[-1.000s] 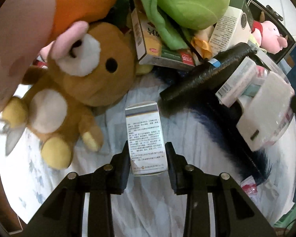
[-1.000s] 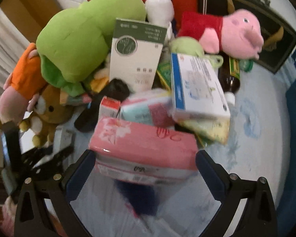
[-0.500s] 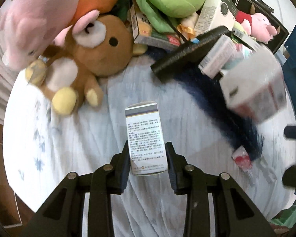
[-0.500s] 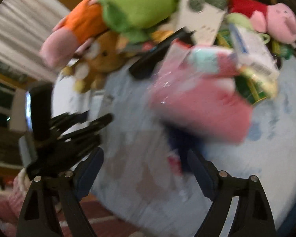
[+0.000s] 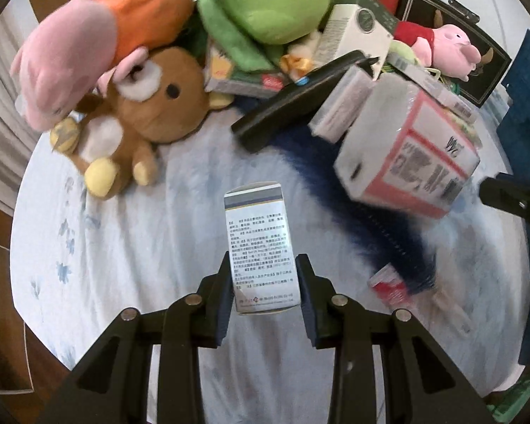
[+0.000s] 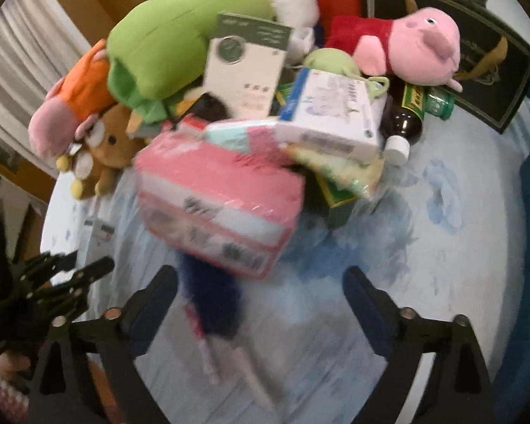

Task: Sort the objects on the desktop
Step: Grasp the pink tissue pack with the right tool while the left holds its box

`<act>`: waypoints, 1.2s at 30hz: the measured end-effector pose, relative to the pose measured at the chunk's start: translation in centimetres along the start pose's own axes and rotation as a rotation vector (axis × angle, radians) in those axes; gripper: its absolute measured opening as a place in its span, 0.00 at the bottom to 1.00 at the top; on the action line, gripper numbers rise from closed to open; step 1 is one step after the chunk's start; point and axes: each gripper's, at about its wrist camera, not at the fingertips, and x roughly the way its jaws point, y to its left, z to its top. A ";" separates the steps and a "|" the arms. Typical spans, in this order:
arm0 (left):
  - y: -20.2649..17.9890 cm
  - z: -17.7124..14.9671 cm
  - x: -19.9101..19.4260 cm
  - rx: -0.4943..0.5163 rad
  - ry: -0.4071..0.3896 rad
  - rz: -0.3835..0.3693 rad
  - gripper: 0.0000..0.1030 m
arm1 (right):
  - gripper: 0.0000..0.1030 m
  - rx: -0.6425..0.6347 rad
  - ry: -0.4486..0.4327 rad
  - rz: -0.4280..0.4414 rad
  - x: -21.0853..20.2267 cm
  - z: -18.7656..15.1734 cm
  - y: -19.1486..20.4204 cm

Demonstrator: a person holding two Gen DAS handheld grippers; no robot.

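Left claw [image 5: 263,284]: narrowed on a small white medicine box [image 5: 259,247], pads pressing both long sides, the box pointing forward over bare cloth.
Right claw [image 6: 259,298]: its jaws have just been opening and stand wide; the pink tissue pack [image 6: 217,196] lies ahead of the fingertips, untouched by either pad, blurred and tilted.
Pile: beyond both claws, the brown bear [image 5: 141,116], green plush [image 5: 268,0] and pink pig toy [image 6: 411,44] crowd cartons and a dark bottle [image 6: 406,116].
Surface: the desk [image 5: 123,247] is clear just ahead and left of the left claw.
Step in hand: likely carrying the medicine box to its group.
Doing it well: the grip looks low on the box; a level, unhurried carry should stop it pivoting, and the right claw would do best to wait clear of the pack.
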 end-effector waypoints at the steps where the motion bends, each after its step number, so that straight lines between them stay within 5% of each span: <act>1: -0.3 0.3 0.0 -0.001 -0.001 -0.001 0.31 | 0.97 0.012 -0.008 0.039 0.7 0.4 -0.7; 9: -2.5 2.0 1.2 -0.012 0.027 0.053 0.31 | 0.96 0.024 -0.034 0.261 4.6 1.7 -1.7; 10: -2.4 2.1 1.3 -0.013 0.029 0.057 0.31 | 0.79 0.024 -0.034 0.261 4.6 1.7 -1.7; 13: -1.9 2.2 1.5 -0.010 0.026 0.108 0.32 | 0.58 -0.077 -0.017 0.298 3.7 0.7 2.3; 17: 0.4 1.8 1.4 -0.036 0.031 0.095 0.31 | 0.58 -0.171 -0.032 0.320 2.4 0.4 5.7; 20: 1.7 1.2 1.1 -0.036 0.027 0.101 0.31 | 0.81 -0.179 -0.060 0.270 2.8 1.1 6.6; 24: 3.5 0.2 0.7 -0.039 0.023 0.103 0.31 | 0.81 -0.164 -0.041 0.235 5.2 2.3 7.5; 25: 3.9 0.0 0.6 -0.042 0.022 0.100 0.31 | 0.78 -0.176 -0.044 0.216 5.7 2.4 8.2; 26: 4.3 -0.3 0.3 -0.045 0.018 0.092 0.31 | 0.59 -0.176 -0.045 0.198 5.8 2.3 8.6; 27: 4.6 -0.5 0.2 -0.040 0.016 0.088 0.27 | 0.52 -0.173 -0.038 0.201 5.9 2.1 8.5; 32: 5.6 -1.1 -1.4 -0.026 -0.025 0.051 0.15 | 0.47 -0.192 -0.085 0.129 3.4 0.6 10.3; 36: 6.3 -1.4 -1.7 -0.020 -0.029 0.001 0.15 | 0.47 -0.192 -0.129 0.064 1.3 0.2 10.9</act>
